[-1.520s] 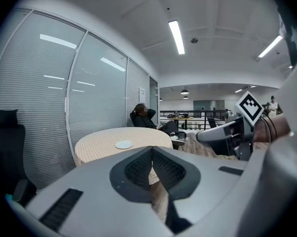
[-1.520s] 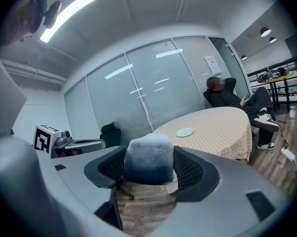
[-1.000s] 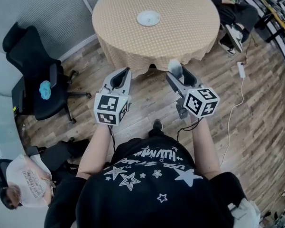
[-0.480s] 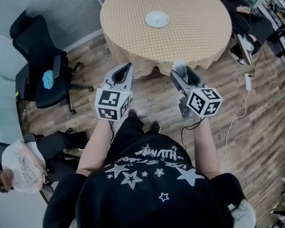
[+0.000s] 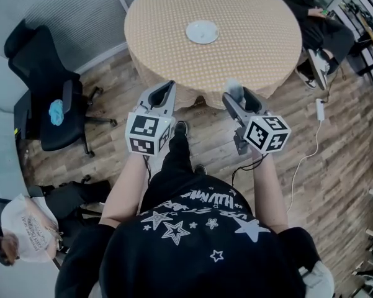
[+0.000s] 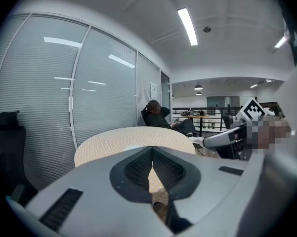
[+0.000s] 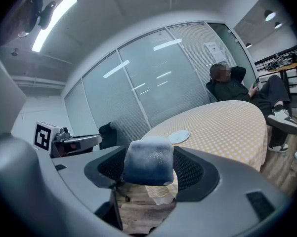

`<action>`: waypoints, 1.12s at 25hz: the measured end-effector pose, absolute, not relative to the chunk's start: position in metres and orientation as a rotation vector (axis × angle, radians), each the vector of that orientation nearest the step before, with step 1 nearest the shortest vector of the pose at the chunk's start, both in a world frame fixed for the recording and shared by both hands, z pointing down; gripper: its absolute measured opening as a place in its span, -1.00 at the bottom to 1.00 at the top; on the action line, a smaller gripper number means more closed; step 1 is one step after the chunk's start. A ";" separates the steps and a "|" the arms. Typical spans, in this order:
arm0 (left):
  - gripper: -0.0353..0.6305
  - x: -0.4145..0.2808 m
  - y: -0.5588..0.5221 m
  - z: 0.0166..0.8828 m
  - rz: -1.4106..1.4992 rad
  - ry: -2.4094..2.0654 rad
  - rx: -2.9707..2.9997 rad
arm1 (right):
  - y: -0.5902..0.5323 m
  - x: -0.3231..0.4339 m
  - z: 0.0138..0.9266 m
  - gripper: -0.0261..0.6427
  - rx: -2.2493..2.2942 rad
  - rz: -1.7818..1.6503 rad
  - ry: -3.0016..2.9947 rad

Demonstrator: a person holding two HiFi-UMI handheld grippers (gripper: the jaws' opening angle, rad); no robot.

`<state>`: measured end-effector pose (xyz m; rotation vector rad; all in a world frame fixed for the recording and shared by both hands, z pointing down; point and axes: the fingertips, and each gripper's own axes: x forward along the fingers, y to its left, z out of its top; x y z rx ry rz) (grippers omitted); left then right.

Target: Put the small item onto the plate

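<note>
Head view: the camera sits above the person's shoulders, facing forward and steeply down. The left claw (image 5: 163, 89) and right claw (image 5: 234, 95) are near, and the round worktop (image 5: 248, 48) with its plate (image 5: 202, 31) is far.

Left gripper view: the camera rides low on that claw, facing roughly level along its jaws toward the worktop's near edge.

Right gripper view: set likewise, close behind the small item (image 7: 148, 161), looking across the worktop to a glass wall (image 7: 153, 83).

All three views share the worktop and a seated person (image 7: 232, 83) at its far right. Each gripper view catches the other claw at its edge.
</note>
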<state>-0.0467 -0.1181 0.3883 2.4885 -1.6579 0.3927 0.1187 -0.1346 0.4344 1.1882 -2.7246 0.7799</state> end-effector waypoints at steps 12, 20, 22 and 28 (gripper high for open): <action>-0.87 -0.071 -0.216 0.410 0.399 -1.558 2.509 | -0.220 0.094 0.447 0.00 1.240 0.783 -2.652; -0.87 -0.099 -0.288 0.420 0.422 -1.489 2.510 | -0.288 0.076 0.453 0.00 1.292 0.795 -2.588; -0.87 -0.103 -0.302 0.423 0.421 -1.469 2.512 | -0.301 0.071 0.457 0.00 1.308 0.800 -2.565; -0.87 -0.121 -0.340 0.433 0.420 -1.427 2.508 | -0.340 0.056 0.473 -0.01 1.341 0.807 -2.490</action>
